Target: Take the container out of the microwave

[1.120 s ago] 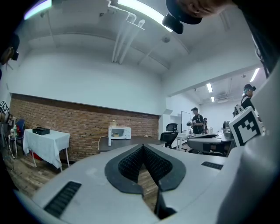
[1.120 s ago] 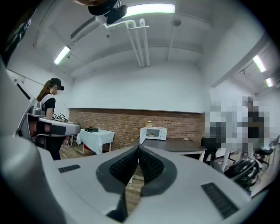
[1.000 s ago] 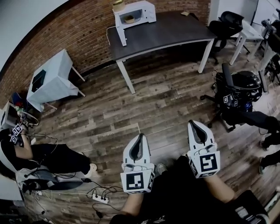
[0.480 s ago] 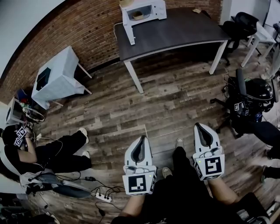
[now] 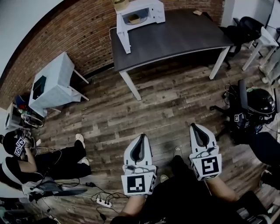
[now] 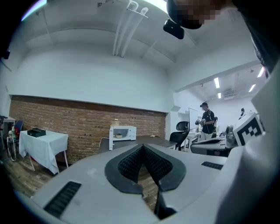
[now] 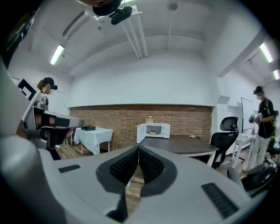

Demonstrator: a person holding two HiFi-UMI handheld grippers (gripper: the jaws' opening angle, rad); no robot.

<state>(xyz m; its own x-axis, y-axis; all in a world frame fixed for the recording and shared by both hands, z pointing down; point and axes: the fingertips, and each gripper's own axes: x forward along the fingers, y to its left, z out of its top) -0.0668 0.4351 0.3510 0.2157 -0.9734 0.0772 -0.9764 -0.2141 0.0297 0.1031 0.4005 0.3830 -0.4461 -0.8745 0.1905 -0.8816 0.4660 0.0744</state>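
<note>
Two claws, both clenched on nothing, point ahead as I face the dark worktop across a stretch of plank floor. My left claw and right claw have their jaws pressed tip to tip and are well apart from the white microwave, which stands at the worktop's far left corner against the brick wall. Its door hangs wide open on the left. The container, a small tan dish, sits inside the cavity, untouched.

The step in hand, as I judge it, is the approach, with the whole task yet to do. To do it well, I should cross the open floor and come up square to the cavity, keeping right of the swung door so neither claw knocks it. One claw should spread its jaws before it enters, not inside, where room looks tight. A level entry, a hold on the container's rim and a straight pull outward seem the safest course. The other claw can wait just beside the opening to steady the dish.
</note>
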